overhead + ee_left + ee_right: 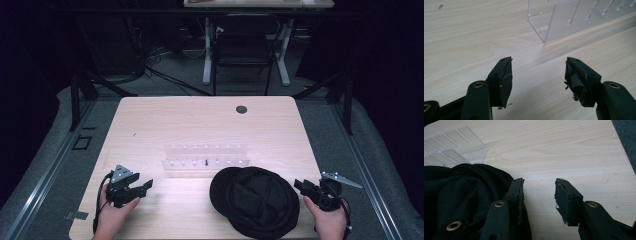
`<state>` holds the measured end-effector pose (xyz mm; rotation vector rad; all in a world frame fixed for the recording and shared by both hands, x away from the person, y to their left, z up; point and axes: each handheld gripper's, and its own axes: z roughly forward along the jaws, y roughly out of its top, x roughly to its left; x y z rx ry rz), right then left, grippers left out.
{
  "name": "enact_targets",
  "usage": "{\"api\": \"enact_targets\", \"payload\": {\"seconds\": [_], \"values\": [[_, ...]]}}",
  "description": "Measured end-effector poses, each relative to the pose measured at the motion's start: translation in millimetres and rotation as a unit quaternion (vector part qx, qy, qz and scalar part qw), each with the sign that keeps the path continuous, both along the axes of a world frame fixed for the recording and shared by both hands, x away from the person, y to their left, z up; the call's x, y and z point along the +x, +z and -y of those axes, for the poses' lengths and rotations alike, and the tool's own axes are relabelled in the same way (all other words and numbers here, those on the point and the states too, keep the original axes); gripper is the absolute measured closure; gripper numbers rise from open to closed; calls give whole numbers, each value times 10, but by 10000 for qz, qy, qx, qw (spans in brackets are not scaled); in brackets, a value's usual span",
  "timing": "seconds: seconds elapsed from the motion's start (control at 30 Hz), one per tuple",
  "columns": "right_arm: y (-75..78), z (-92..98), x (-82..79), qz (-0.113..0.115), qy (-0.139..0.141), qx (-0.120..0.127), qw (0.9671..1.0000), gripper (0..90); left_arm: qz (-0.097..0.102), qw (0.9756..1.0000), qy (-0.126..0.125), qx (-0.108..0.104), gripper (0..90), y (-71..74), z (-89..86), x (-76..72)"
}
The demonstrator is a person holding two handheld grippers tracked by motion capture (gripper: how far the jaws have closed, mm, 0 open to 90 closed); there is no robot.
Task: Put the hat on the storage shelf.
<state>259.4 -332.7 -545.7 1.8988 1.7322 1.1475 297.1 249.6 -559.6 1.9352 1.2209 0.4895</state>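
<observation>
The table (200, 125) is made of pale wood with rounded corners, and it has a small dark round hole (241, 109) near its far edge. It stands on a grey floor (45, 150), where metal rails (42, 172) run along the left and right sides. Far behind it a black chair (243, 47) sits under a white-legged desk (257, 4), some cables (150, 65) lie on the floor to the left, and the rest of the room is very dark.

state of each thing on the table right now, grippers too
left gripper: open, nothing between its jaws, over bare table
right gripper: open, holding nothing, beside the cloth
black cloth: crumpled heap, lying free
clear rack: resting on the table, untouched
</observation>
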Motion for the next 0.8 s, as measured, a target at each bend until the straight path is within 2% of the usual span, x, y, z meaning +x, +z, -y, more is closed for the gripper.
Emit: {"api": "enact_targets", "payload": {"seconds": [0.17,0.2,0.23,0.27,0.37,0.4,0.53,0.6,0.67,0.7,0.8], "values": [[88,18,-43,-61,-87,-2,9999,596,-11,10000,-51,8,392,6,4,1],[101,10,-45,-5,-128,82,9999,601,-23,10000,-35,-14,392,7,3,-3],[124,14,-52,-63,-121,63,9999,602,-10,10000,-19,-26,392,6,3,-5],[158,16,-62,-175,-113,-60,9998,607,-22,10000,-36,-40,393,14,-3,-8],[152,-12,-53,-188,-130,-23,9997,608,9,10000,-38,-40,394,22,-7,-11],[163,-11,-57,-266,-111,-128,9995,610,1,10000,-34,-63,394,24,-8,-14],[205,-41,-61,-309,-123,-104,9994,621,-29,9999,-65,-80,394,23,-11,-17],[231,-59,-78,-370,-129,-96,9992,629,-26,9999,-97,-87,394,24,-6,-18],[277,-86,-109,-542,-65,-270,9981,646,-16,9999,-139,-82,395,26,6,-26],[284,-96,-115,-541,-30,-208,9983,650,-16,9999,-145,-85,395,27,12,-30],[328,-117,-141,-626,-9,-231,9978,655,-19,9998,-169,-63,395,29,24,-36]]}}
